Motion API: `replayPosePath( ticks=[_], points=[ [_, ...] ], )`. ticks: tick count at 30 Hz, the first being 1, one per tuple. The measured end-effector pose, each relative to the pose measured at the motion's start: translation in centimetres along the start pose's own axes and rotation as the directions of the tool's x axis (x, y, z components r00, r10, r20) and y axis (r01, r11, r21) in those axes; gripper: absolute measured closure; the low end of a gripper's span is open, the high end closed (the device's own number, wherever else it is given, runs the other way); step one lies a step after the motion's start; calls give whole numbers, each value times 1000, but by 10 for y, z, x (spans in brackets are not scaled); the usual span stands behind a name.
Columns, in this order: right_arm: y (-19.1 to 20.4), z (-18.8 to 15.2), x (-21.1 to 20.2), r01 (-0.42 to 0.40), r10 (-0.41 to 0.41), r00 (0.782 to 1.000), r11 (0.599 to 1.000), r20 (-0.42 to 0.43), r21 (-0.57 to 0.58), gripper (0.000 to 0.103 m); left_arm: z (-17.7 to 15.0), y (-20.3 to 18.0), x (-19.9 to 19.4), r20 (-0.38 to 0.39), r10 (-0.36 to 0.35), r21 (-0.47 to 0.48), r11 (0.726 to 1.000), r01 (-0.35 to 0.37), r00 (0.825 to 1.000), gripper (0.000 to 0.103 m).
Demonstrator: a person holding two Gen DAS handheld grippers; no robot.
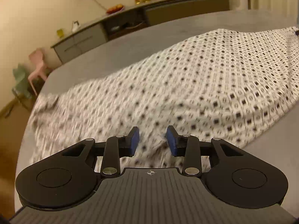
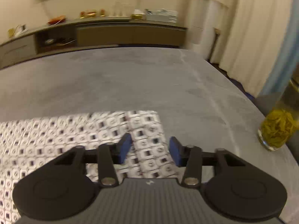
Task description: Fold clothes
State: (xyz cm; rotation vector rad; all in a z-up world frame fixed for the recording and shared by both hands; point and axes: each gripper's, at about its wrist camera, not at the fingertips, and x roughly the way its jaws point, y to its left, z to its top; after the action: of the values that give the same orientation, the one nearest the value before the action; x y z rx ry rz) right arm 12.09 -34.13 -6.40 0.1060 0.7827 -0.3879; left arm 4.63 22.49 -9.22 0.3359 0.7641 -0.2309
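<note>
Nearest the lens, lower centre of the left wrist view: left tongs (image 1: 152, 140), black linkage arms with blue pads (image 1: 135, 140), parted with a clear gap, nothing between them. Patterned cloth shows in the gap and beneath the arms; contact cannot be told, the area being blurred.

Lower centre of the right wrist view: right tongs (image 2: 149, 150), same build, blue pads (image 2: 124, 148) spread apart and gripping nothing, poised above the right-hand edge of the cloth.

Middle ground: garment (image 1: 186, 80), white fabric printed with small dark squares and ring motifs, lying spread across the grey tabletop (image 1: 130, 46). In the left wrist view it runs from lower left to upper right, with loose folds along the right side. In the right wrist view the garment (image 2: 74, 134) fills the lower left, its straight far edge and corner ending just past frame centre; bare tabletop (image 2: 130, 78) beyond.

Right edge of the right wrist view: glass jar (image 2: 276, 130) holding yellow-green leaves, standing on the tabletop near its rim, well apart from the cloth.

Far ground: long low sideboard (image 2: 130, 33) against the wall, small items on top; pale curtains (image 2: 252, 37) at upper right. Left edge of the left wrist view: pink chair (image 1: 38, 63).
</note>
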Motion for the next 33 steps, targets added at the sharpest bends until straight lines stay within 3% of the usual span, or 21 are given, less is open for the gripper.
replayPosePath(
  ticks=[2, 4, 7, 8, 11, 13, 14, 16, 18, 19, 20, 23, 25, 27, 28, 31, 32, 33],
  points=[
    [-7, -3, -1, 13, -12, 1000, 1000, -14, 15, 42, -15, 16, -11, -20, 5, -67, 998, -6, 1000, 77],
    [-3, -4, -3, 75, -76, 997, 997, -22, -19, 43, -30, 34, -24, -27, 29, -132, 991, -32, 999, 77],
    [26, -6, -21, 203, -202, 979, 971, 22, -124, 66, -45, 79, -47, 25, 63, -279, 959, -54, 998, 77],
    [40, -7, -32, 213, -206, 977, 964, 63, -157, 66, -50, 96, -54, 41, 70, -354, 934, -51, 997, 77],
    [87, -18, -75, 47, -26, 994, 978, 104, -205, 61, -68, 154, -61, 39, 121, -584, 808, -76, 992, 78],
    [118, -32, -85, -96, 107, 994, 969, 37, -229, 59, -76, 191, -55, 30, 121, -725, 685, -62, 992, 79],
    [132, -42, -81, -137, 137, 990, 958, -17, -250, 59, -80, 209, -52, 29, 117, -786, 616, -50, 993, 79],
    [153, -62, -70, -153, 134, 988, 943, -81, -296, 57, -89, 235, -48, 97, 60, -869, 491, 55, 993, 81],
    [166, -67, -70, -23, 15, 1000, 944, -25, -331, 58, -86, 245, -38, 154, -26, -879, 454, 149, 988, 78],
    [174, -66, -77, 45, -40, 999, 938, 21, -343, 65, -84, 250, -33, 181, -67, -881, 433, 191, 981, 77],
    [186, -64, -92, 73, -50, 996, 935, 74, -348, 65, -80, 253, -26, 186, -99, -884, 418, 211, 978, 77],
    [255, -69, -165, -30, 116, 977, 905, 177, -425, 62, -83, 259, -5, 246, -138, -909, 310, 278, 959, 77],
    [323, -82, -222, -165, 313, 934, 809, 175, -564, 57, -93, 263, 4, 238, -146, -928, 256, 269, 960, 79],
    [393, -108, -277, -263, 503, 853, 645, 140, -717, 50, -102, 270, 12, 241, -155, -942, 200, 269, 958, 81],
    [429, -125, -300, -290, 585, 803, 544, 108, -788, 47, -105, 271, 11, 263, -154, -941, 179, 289, 952, 80],
    [529, -179, -343, -268, 743, 670, 237, -3, -934, 46, -113, 282, 10, 289, -134, -942, 139, 307, 948, 78],
    [562, -196, -350, -241, 762, 646, 161, -35, -957, 46, -116, 285, 10, 297, -123, -943, 119, 312, 947, 79],
    [590, -209, -349, -218, 764, 643, 112, -56, -969, 46, -119, 288, 10, 304, -111, -944, 102, 315, 946, 78]
  ],
)
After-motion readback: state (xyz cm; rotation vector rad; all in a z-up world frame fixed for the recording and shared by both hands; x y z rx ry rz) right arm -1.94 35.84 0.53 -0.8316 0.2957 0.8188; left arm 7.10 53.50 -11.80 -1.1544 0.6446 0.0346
